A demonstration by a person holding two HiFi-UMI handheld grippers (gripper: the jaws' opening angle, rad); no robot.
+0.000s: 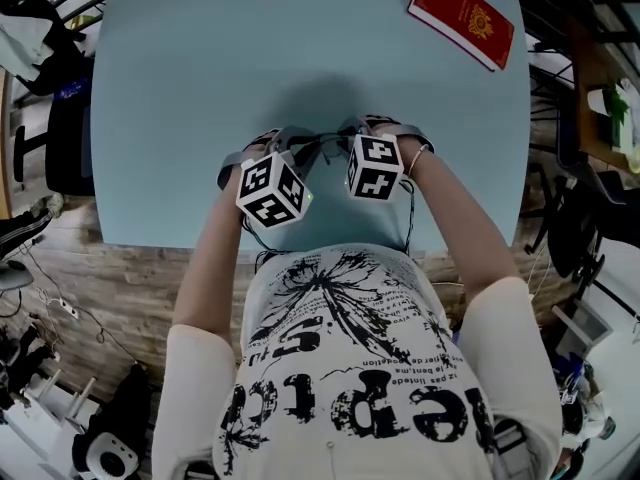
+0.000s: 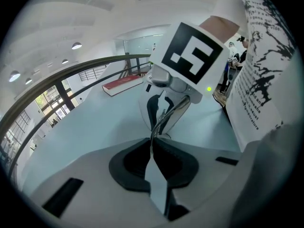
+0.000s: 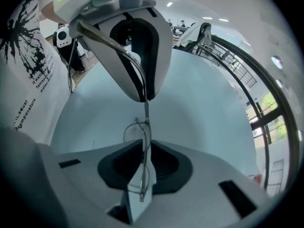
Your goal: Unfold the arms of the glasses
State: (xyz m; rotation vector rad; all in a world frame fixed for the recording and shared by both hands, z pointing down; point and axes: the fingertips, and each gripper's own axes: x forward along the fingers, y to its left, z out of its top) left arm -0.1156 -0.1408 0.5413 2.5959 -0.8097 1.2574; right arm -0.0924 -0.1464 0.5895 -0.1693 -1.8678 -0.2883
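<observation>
Thin metal-framed glasses hang between my two grippers above the near edge of the pale blue table. In the left gripper view my left gripper is shut on the end of one thin arm, which runs on to the right gripper's jaws ahead. My right gripper is shut on the front frame, held edge-on, and a wire lens rim shows just beyond its pads. The other arm curves up to the left gripper's tips. From the head view both marker cubes hide most of the jaws.
A red book lies at the table's far right corner and also shows in the left gripper view as the red book. Chairs, cables and clutter stand on the floor around the table. The person's printed shirt is close behind the grippers.
</observation>
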